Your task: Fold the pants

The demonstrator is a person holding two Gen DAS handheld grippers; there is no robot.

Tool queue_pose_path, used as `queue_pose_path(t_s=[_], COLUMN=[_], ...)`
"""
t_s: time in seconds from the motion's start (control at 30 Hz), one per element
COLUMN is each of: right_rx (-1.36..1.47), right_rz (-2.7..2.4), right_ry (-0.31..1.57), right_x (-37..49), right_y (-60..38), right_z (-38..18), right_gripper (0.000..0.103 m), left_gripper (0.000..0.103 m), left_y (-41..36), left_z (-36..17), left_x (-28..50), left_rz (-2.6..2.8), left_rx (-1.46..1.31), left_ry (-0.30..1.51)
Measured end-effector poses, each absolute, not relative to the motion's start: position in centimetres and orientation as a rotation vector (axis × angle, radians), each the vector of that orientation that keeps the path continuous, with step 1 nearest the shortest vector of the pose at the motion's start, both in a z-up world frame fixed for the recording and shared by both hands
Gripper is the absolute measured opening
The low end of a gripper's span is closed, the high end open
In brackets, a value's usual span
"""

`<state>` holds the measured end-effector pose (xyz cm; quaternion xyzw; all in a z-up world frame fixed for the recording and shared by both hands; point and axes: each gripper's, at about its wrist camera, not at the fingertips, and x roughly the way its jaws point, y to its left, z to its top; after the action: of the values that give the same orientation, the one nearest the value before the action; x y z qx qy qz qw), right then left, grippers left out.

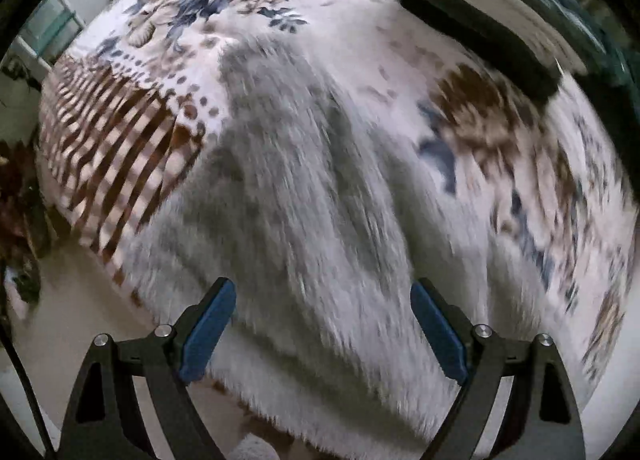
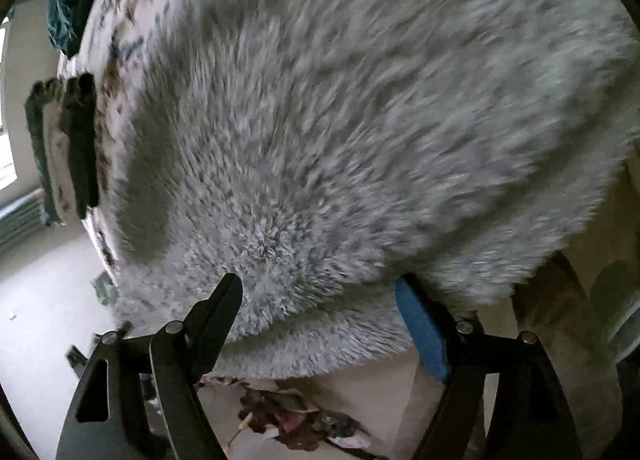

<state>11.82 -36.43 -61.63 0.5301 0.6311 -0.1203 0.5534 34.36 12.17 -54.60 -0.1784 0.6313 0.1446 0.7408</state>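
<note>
One fluffy grey pants (image 1: 304,187) on one bed (image 1: 132,131); left gripper (image 1: 323,334) and right gripper (image 2: 320,324) jaws apart, empty

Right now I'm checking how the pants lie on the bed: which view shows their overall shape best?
The left wrist view: the grey fluffy pants lie spread on the patterned bedspread, edges visible. The right wrist view shows only close fluffy fabric filling the frame.

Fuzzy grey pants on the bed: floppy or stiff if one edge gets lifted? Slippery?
The grey pants will likely droop: they lie in soft folds on the patterned bedspread. Long pile should give pads grip, so probably not slippery. Thick fleece looks bulky; both tongs stand open, holding nothing.
</note>
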Motion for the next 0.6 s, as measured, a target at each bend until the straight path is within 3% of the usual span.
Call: queue_pose_path(t_s=[0.07,0.13,0.17,0.2,0.23,0.27,0.3,0.37,0.6], right_rx=[1.234,1.202,1.148,1.095,1.035,0.993,0.939,0.872,0.765], right_rz=[-0.321,-0.370,-0.401,-0.428,-0.450,-0.460,-0.473,-0.474,-0.416], right_ry=[1.472,1.447,1.453,1.456,1.439,1.435,1.430,1.403,1.298], right_x=[12.9,13.6,14.1,15.0,15.3,15.7,15.9,16.4,16.1], right_y=[-35.1,-34.1,-33.6,-33.1,-32.4,-31.7,-31.0,-29.6,-27.8], right_z=[-62.2,-62.3,-62.2,-62.0,-61.5,-61.2,-60.6,-59.4,-53.3], right_gripper=[0.079,0.065,0.049,0.035,0.029,0.017,0.011,0.009,0.008], left_gripper=[0.089,0.089,0.082,0.069,0.023,0.007,0.006,0.005,0.005], left_y=[13.1,13.5,13.7,13.9,14.1,14.3,14.4,14.6,16.1], left_z=[-55.1,-55.9,-56.4,-57.2,-57.5,-57.7,-57.6,-56.0,-47.1], left_x=[35.8,36.8,37.2,37.4,37.4,37.3,36.9,35.8,29.1], left_rz=[0.317,0.350,0.370,0.365,0.358,0.355,0.344,0.330,0.250], left_rx=[-0.396,-0.369,-0.353,-0.359,-0.374,-0.389,-0.416,-0.419,-0.472], left_ry=[1.382,1.391,1.408,1.419,1.415,1.409,1.385,1.299,1.131])
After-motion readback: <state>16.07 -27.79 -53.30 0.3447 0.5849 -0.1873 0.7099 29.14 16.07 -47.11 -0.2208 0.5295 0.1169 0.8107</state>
